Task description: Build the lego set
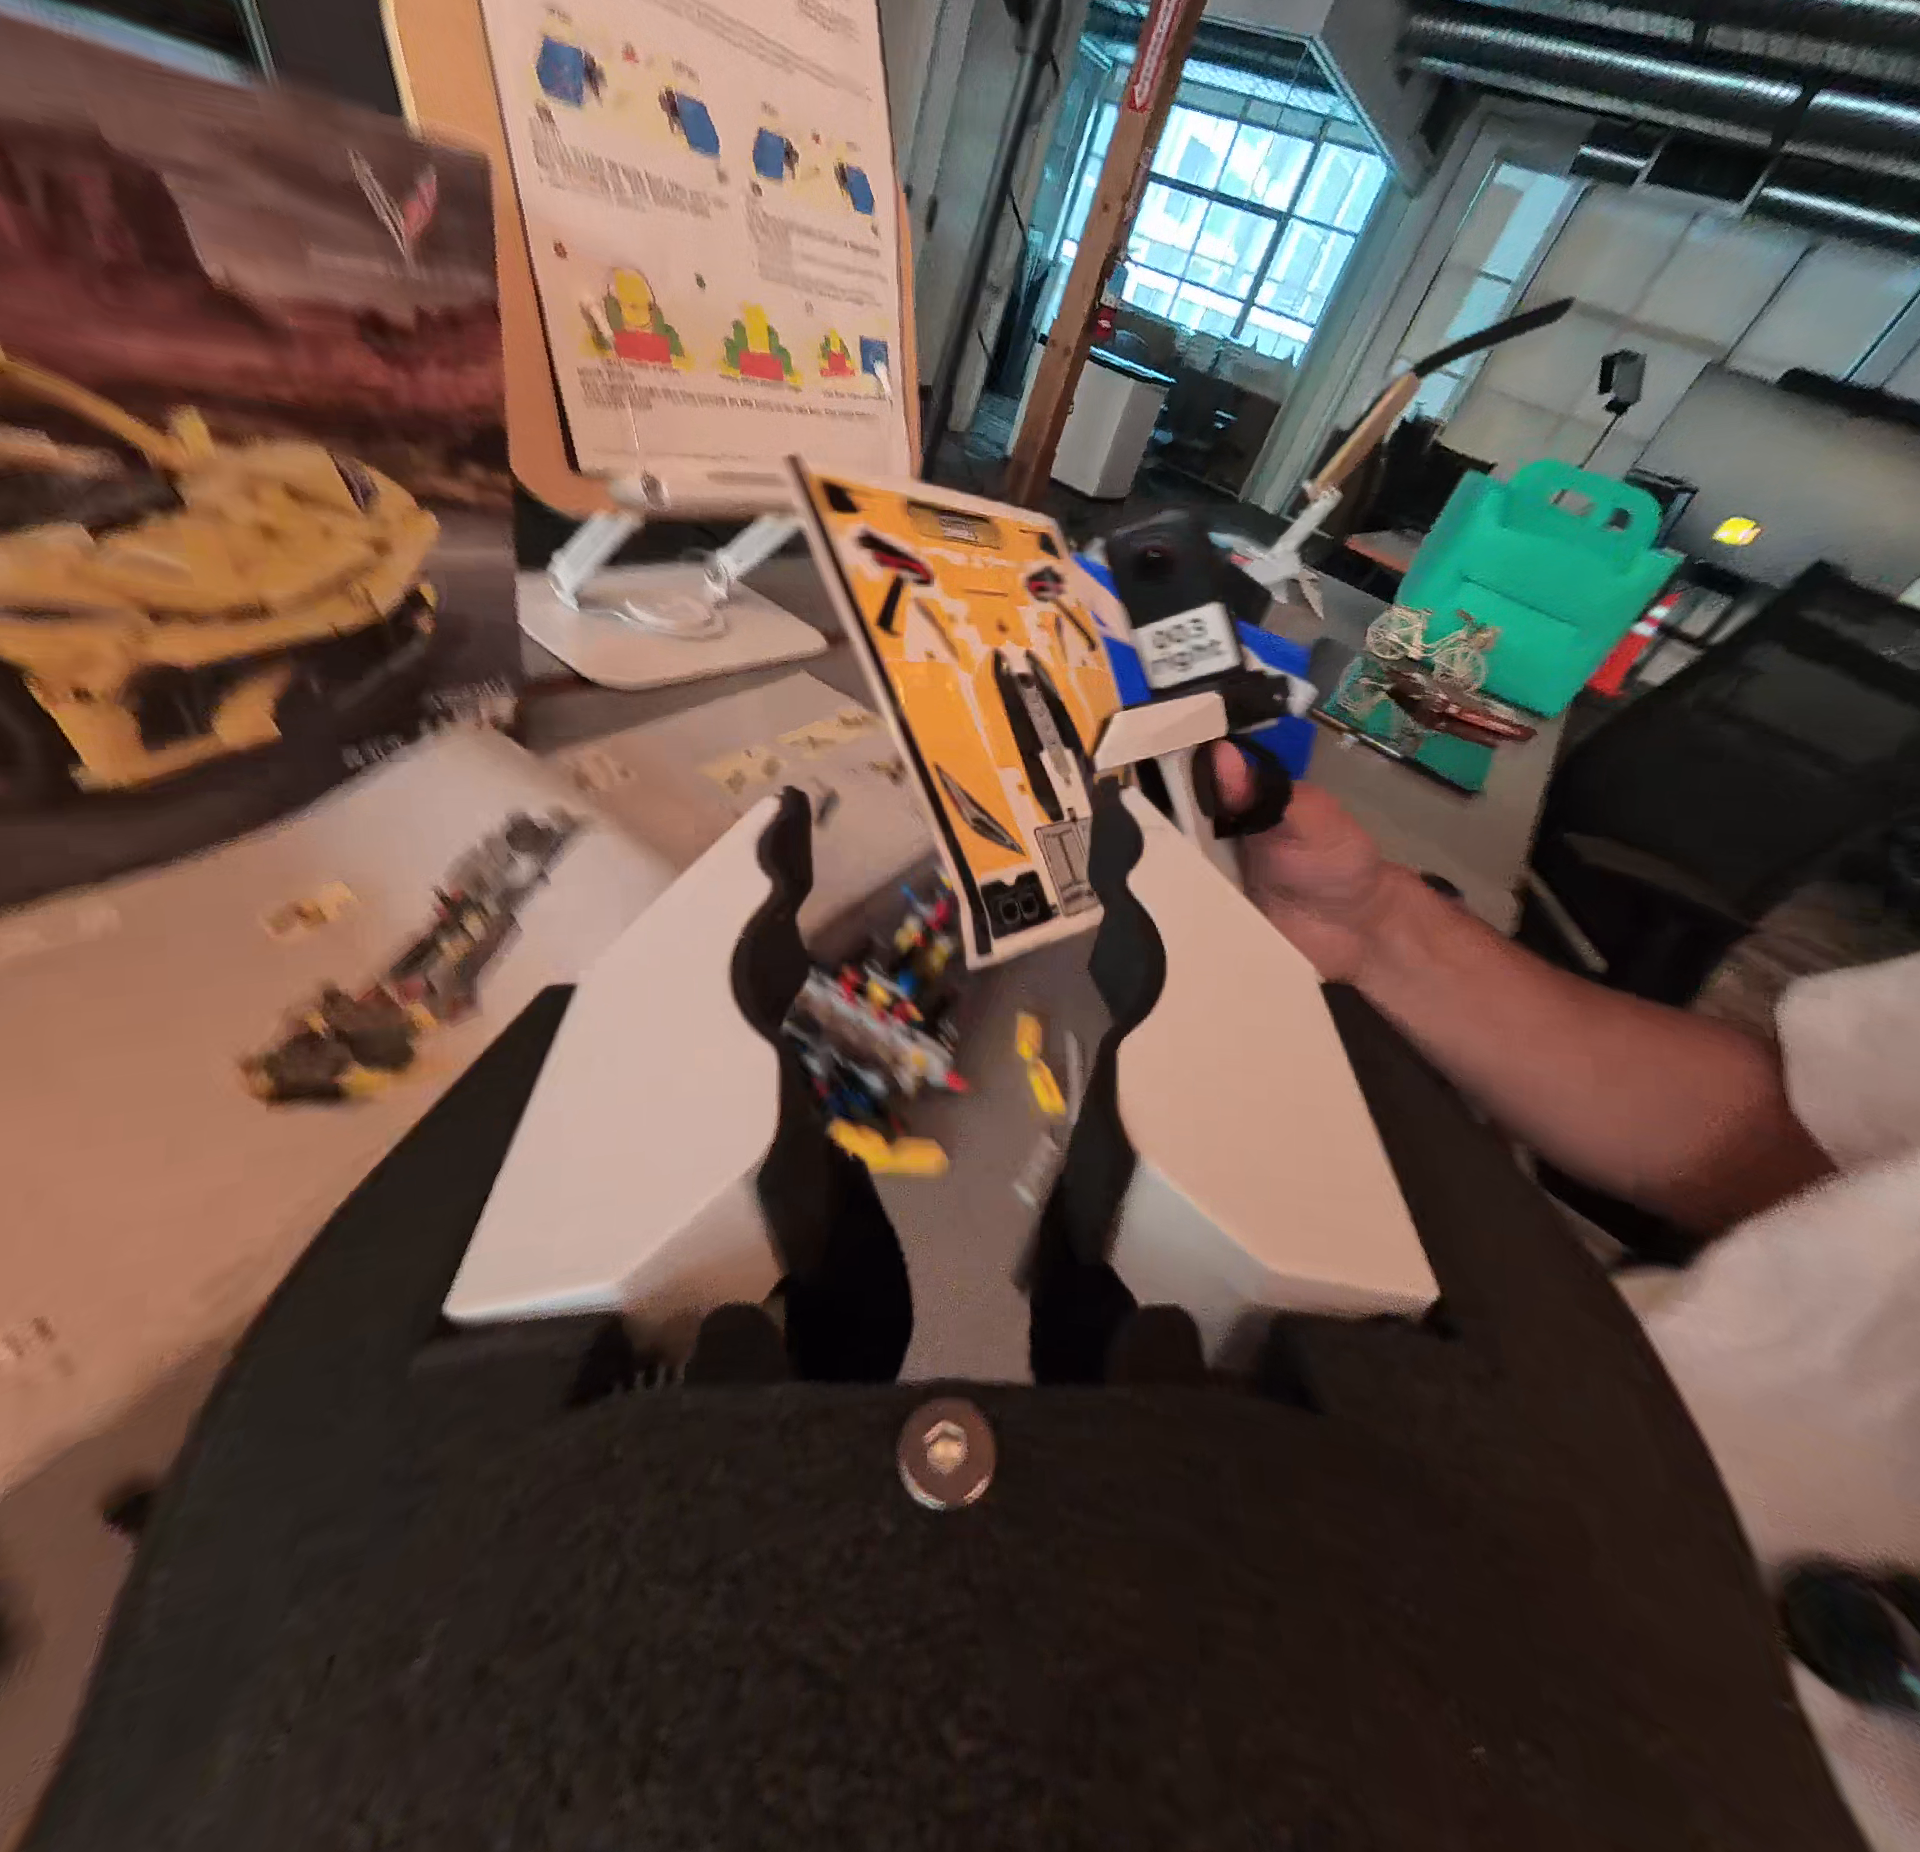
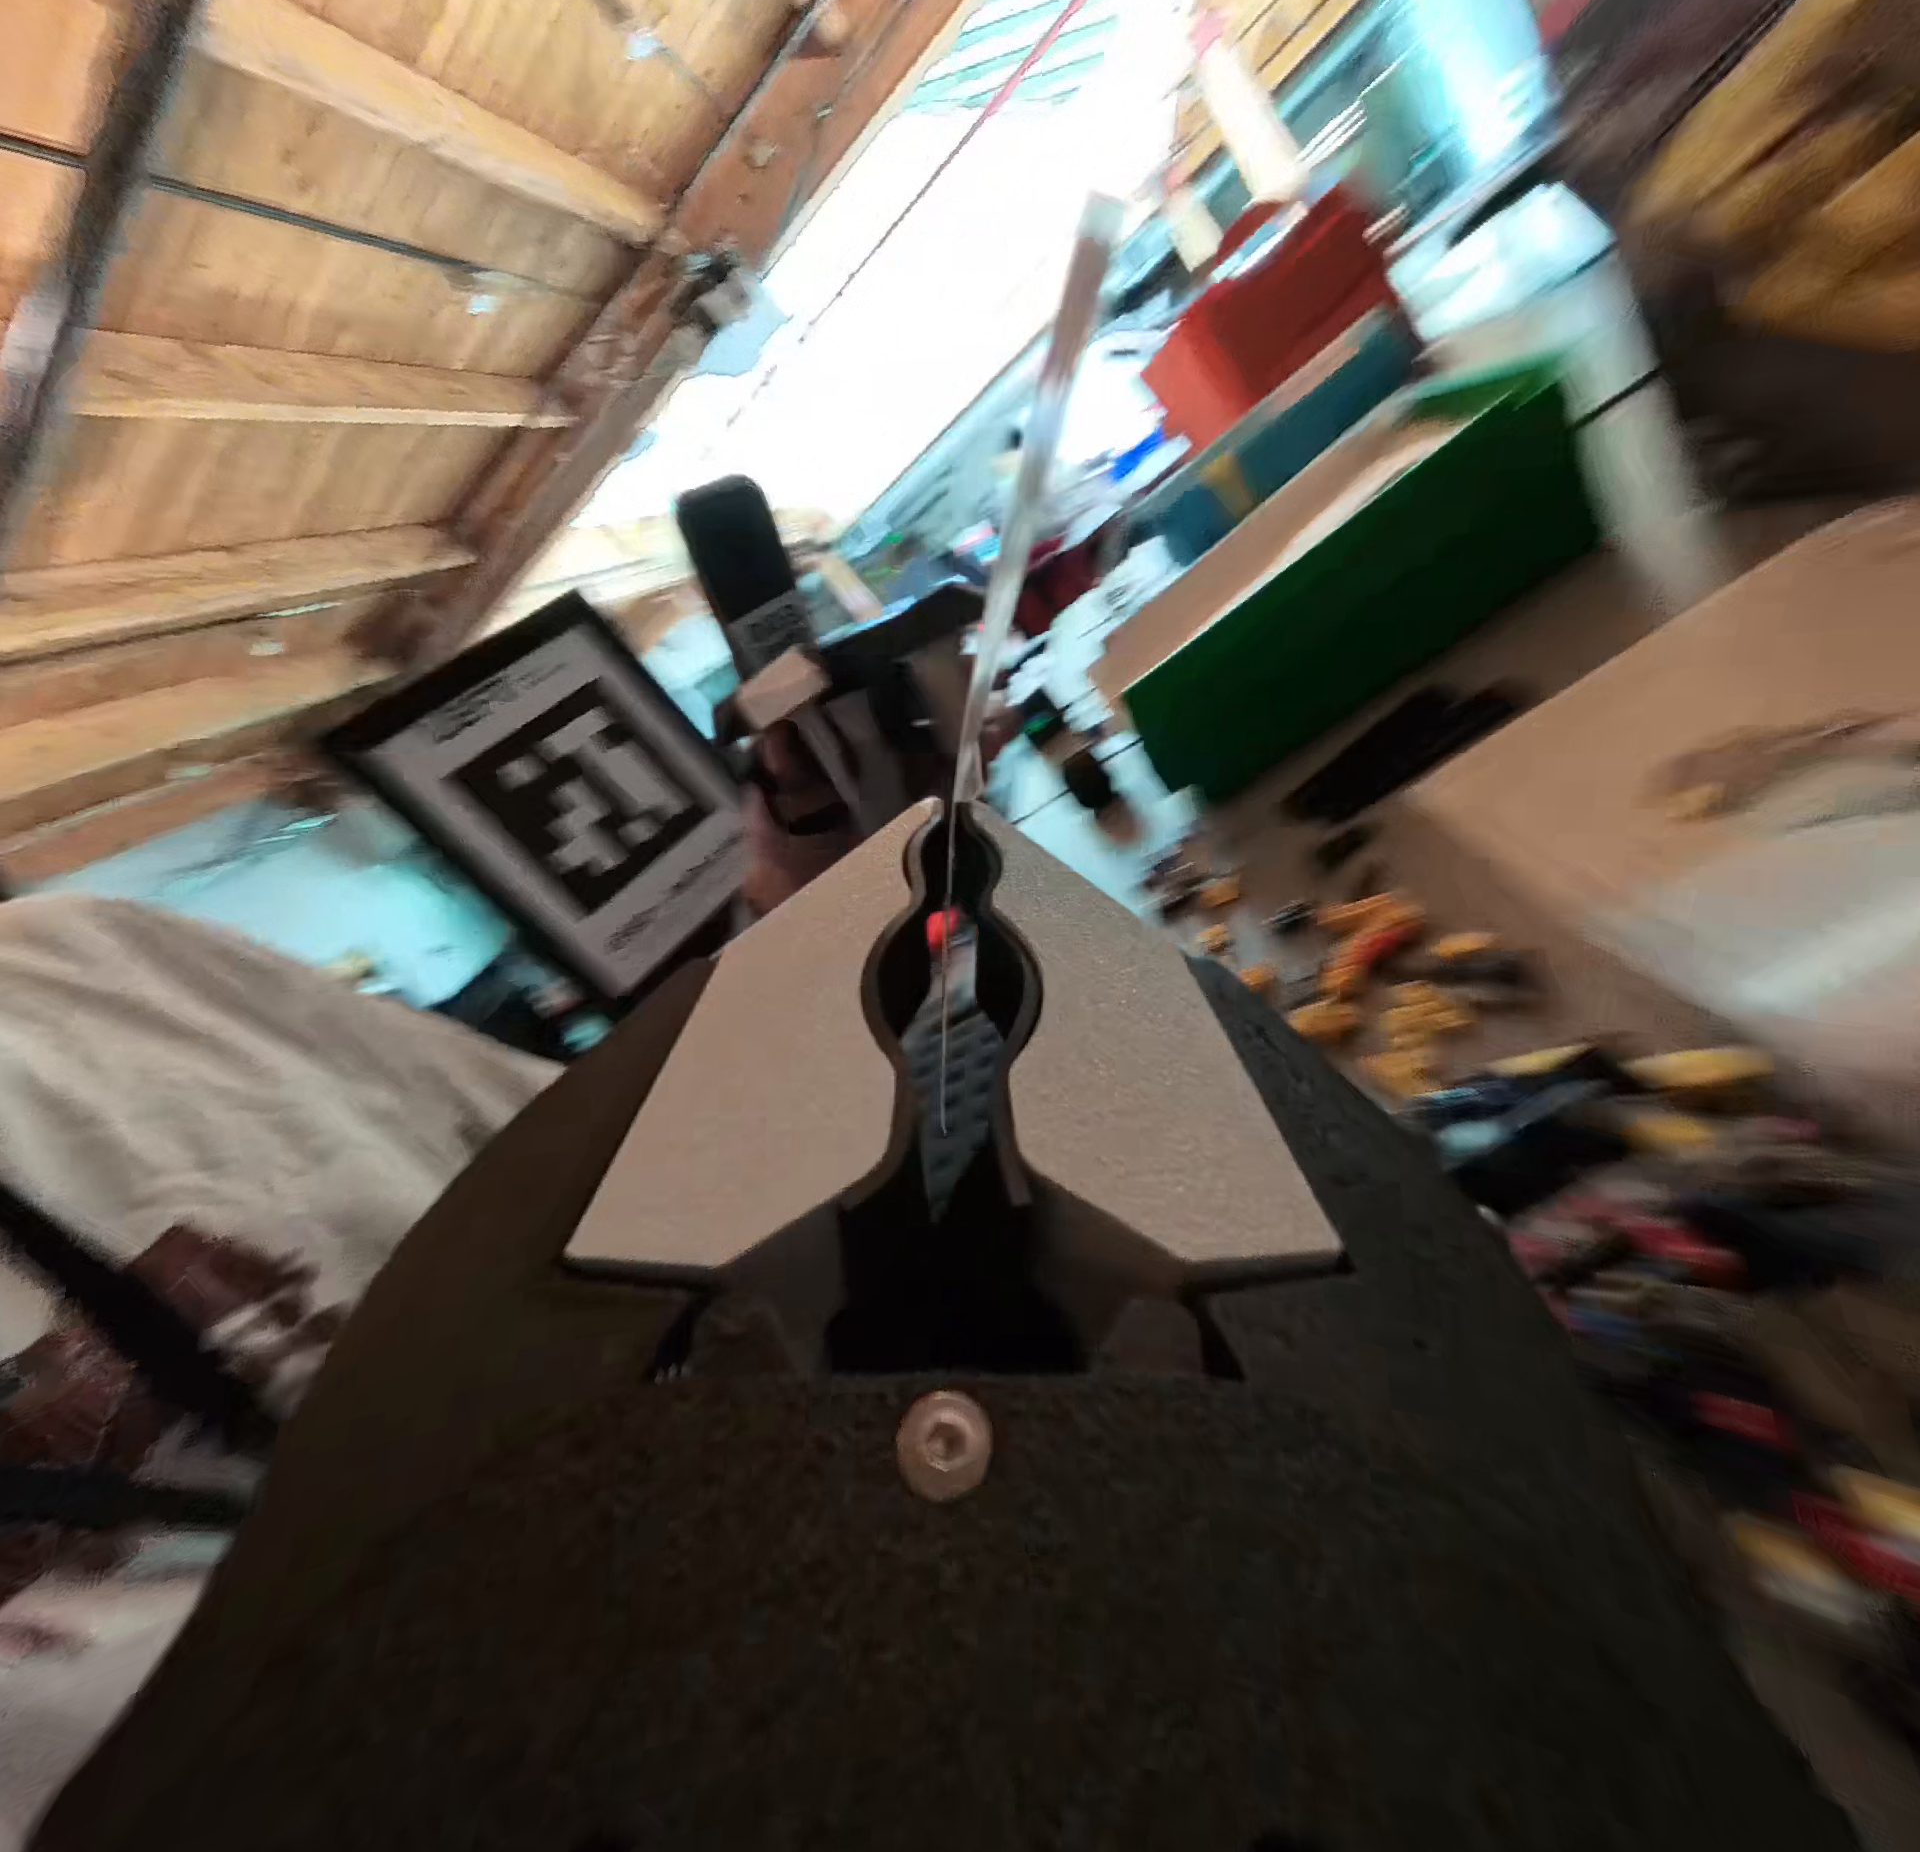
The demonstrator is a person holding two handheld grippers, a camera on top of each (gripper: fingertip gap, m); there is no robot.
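Observation:
A yellow and white sticker sheet (image 1: 966,659) stands upright above the table in the left wrist view. My right gripper (image 1: 1107,758) grips it at its right edge. In the right wrist view the sheet (image 2: 1023,514) shows edge-on as a thin strip, and my right gripper (image 2: 956,815) is shut on it. My left gripper (image 1: 945,846) is open. The sheet's lower corner stands between its fingers, close to the right finger (image 1: 1117,867) and well apart from the left finger (image 1: 774,867). A partly built lego model (image 1: 883,1033) lies on the table below.
A set box with a yellow car (image 1: 208,555) stands at the left, and an open manual (image 1: 364,919) lies before it. A printed sheet on a stand (image 1: 707,192) is behind. A green bag (image 1: 1538,576) is at the right. Loose pieces (image 2: 1403,981) are spread on the table. Some 10 centimeters of space lies between my two pairs of fingers. It is some 15 centimeters from my right tips to the partly built lego model (image 1: 883,1033).

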